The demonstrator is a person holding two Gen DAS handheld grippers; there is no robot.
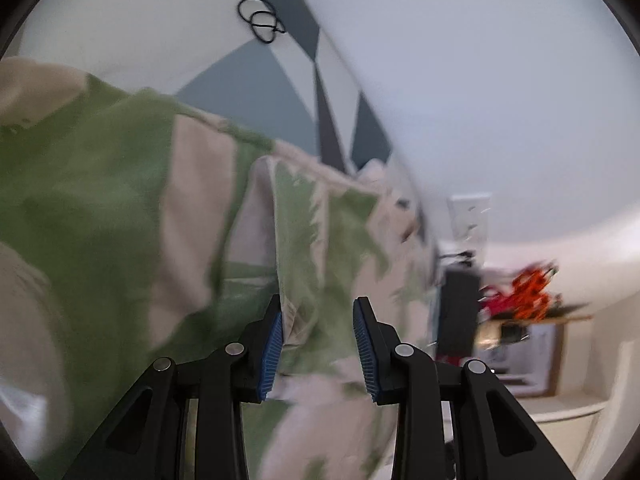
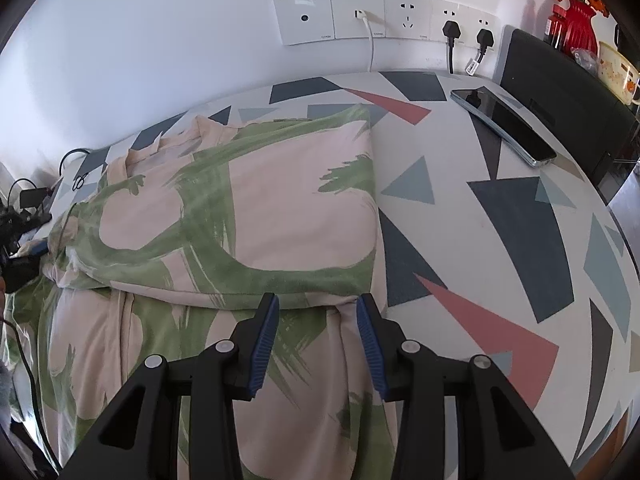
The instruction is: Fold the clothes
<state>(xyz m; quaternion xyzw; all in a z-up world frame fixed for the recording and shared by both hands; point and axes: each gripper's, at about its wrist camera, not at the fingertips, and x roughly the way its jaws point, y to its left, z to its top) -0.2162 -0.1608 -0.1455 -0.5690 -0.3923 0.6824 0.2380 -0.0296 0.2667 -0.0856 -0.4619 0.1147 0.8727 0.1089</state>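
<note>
A pale pink garment with green brush-stroke print [image 2: 248,216] lies partly folded on the patterned table [image 2: 500,240]; its upper layer is folded over the lower part. My right gripper [image 2: 318,312] is open, its blue-padded fingers just above the garment's near fold edge, nothing between them. In the blurred left wrist view the same garment [image 1: 120,208] fills the left and centre. My left gripper [image 1: 318,316] is open, right over the cloth, with fabric showing between the fingers but not pinched. The other gripper [image 2: 20,264] shows at the garment's far left edge.
A phone [image 2: 504,124] lies on the table at the back right, next to a black box [image 2: 568,96]. Wall sockets with plugs and cables [image 2: 384,20] sit behind. Hair ties [image 1: 262,20] lie on the table. Cables [image 2: 24,200] crowd the far left. Red and orange decor [image 2: 572,20] stands at the right.
</note>
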